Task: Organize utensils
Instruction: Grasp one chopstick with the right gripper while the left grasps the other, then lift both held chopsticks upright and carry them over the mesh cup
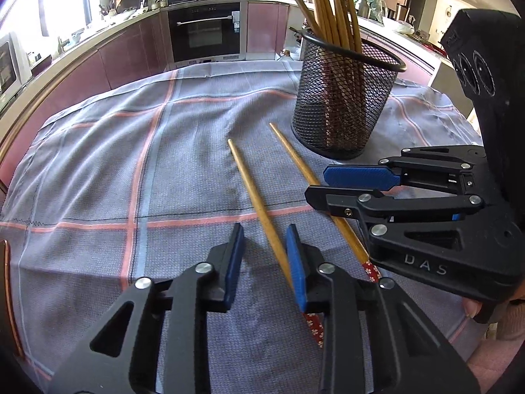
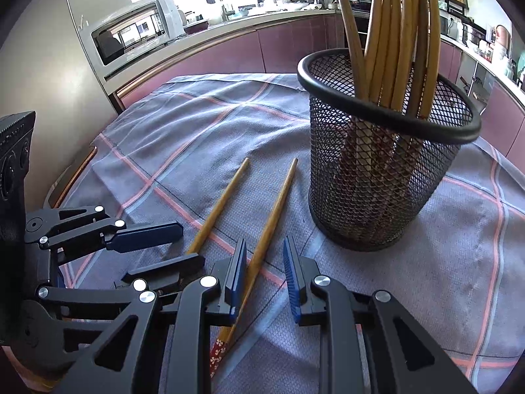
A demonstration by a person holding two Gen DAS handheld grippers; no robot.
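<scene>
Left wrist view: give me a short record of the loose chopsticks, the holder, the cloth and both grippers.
loose chopsticks: two on the checked cloth, lying side by side, apart
far chopstick: lies between the left gripper fingers, against one pad only
near chopstick: closer to the holder, runs between the right gripper fingers
mesh holder: black, upright, past the loose tips
bundle of chopsticks: standing in the holder
left gripper: open
right gripper: open
</scene>
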